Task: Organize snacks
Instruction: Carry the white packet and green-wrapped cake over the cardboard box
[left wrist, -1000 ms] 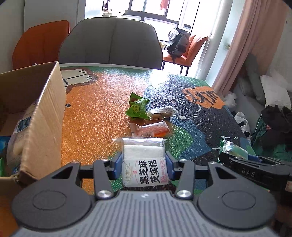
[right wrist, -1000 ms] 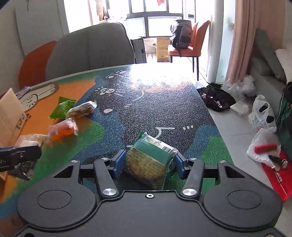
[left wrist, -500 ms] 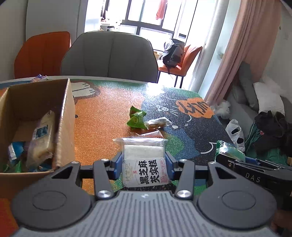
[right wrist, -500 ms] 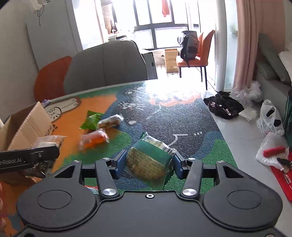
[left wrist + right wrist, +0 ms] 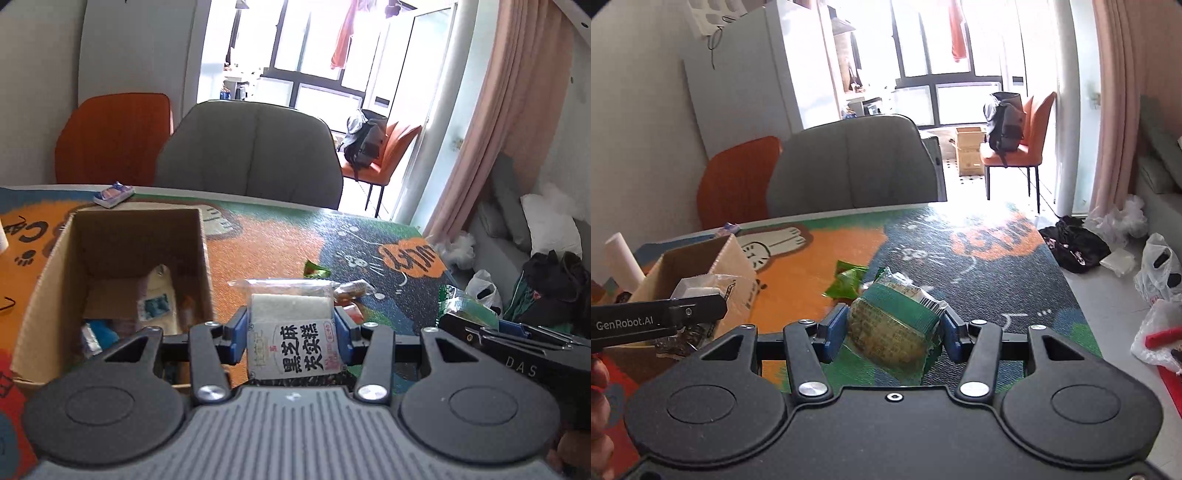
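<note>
My left gripper (image 5: pixel 290 332) is shut on a white sesame-cake packet (image 5: pixel 291 332) with black Chinese print, held above the table just right of the open cardboard box (image 5: pixel 205 258). The box holds several snack packets (image 5: pixel 157 302). My right gripper (image 5: pixel 892 328) is shut on a green-wrapped biscuit packet (image 5: pixel 894 325), raised over the table. A green snack packet (image 5: pixel 846 282) lies on the table beyond it. The box also shows in the right wrist view (image 5: pixel 698 258), with my left gripper (image 5: pixel 701 306) beside it.
A small blue and pink packet (image 5: pixel 112 192) lies at the table's far edge behind the box. A grey chair (image 5: pixel 251 155) and an orange chair (image 5: pixel 114 144) stand behind the table. A white roll (image 5: pixel 622 258) stands left of the box. Bags lie on the floor at right.
Both grippers have risen and moved left toward the box with their packets. The box's inside now shows in the left wrist view.
</note>
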Demonstrator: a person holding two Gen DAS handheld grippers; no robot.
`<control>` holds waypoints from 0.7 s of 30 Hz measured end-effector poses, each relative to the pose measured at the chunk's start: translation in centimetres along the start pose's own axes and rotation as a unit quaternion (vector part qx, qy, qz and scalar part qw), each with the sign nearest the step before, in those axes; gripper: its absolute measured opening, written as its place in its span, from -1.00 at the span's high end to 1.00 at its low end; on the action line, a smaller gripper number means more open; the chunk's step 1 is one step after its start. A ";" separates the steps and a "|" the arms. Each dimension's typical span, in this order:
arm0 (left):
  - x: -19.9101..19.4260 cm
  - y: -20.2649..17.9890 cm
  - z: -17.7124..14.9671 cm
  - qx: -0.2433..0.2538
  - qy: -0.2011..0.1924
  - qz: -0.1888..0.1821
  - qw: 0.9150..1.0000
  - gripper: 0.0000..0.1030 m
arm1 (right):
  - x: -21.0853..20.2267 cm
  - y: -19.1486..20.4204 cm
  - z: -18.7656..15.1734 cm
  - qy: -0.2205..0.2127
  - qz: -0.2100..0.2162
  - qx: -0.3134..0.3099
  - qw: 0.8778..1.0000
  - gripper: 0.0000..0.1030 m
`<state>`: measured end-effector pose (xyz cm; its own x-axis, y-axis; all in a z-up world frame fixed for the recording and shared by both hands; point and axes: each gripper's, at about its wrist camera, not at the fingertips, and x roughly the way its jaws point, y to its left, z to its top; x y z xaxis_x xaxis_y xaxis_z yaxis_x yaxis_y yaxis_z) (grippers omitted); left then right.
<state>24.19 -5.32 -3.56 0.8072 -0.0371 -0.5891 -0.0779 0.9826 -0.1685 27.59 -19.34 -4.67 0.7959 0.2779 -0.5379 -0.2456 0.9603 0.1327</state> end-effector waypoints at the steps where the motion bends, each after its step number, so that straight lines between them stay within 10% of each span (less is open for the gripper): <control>1: -0.2 0.3 0.2 -0.001 -0.003 0.003 1.000 0.11 | 0.0 0.4 0.1 -0.003 0.004 -0.004 1.000 0.03; 21: -2.3 9.0 1.9 -0.050 -0.014 0.061 0.997 0.10 | 1.0 7.7 1.5 -0.008 0.064 -0.038 0.997 0.03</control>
<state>22.74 3.95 -2.28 0.8039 0.0877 -0.5883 -0.2331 0.9564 -0.1759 27.29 -11.64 -2.95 0.7645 0.3983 -0.5068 -0.3862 0.9125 0.1347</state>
